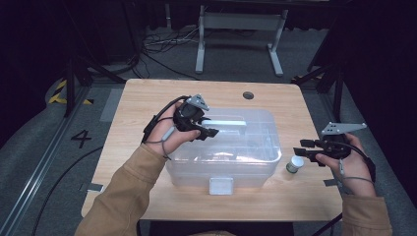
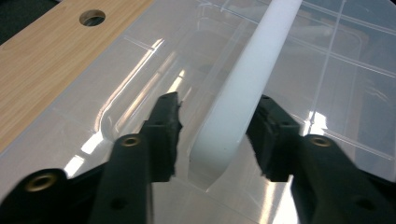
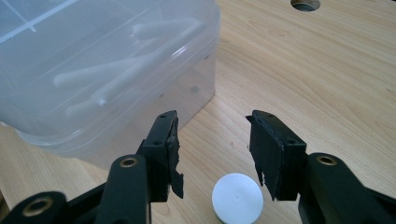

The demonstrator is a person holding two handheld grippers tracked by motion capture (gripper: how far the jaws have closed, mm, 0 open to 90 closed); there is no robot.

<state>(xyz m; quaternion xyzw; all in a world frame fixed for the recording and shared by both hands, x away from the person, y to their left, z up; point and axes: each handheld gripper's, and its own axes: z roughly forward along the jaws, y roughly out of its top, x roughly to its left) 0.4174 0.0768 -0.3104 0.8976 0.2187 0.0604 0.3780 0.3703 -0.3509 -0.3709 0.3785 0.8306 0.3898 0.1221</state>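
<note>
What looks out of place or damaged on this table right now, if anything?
Little stands out. The clear plastic box sits level with its lid on, and the small white-capped jar stands upright beside it, nothing spilled. One oddity: the black pads on the right gripper look ragged and chipped at their edges.

White jar (image 3: 237,199) cut off by bottom edge; box (image 1: 223,147) contents blurred.

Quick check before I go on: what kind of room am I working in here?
Probably a lab or recording rig, not a home: a bare wooden table on grey carpet, a floor mark "4", loose cables and dark curtains behind. The left gripper sits over a clear plastic box.
</note>
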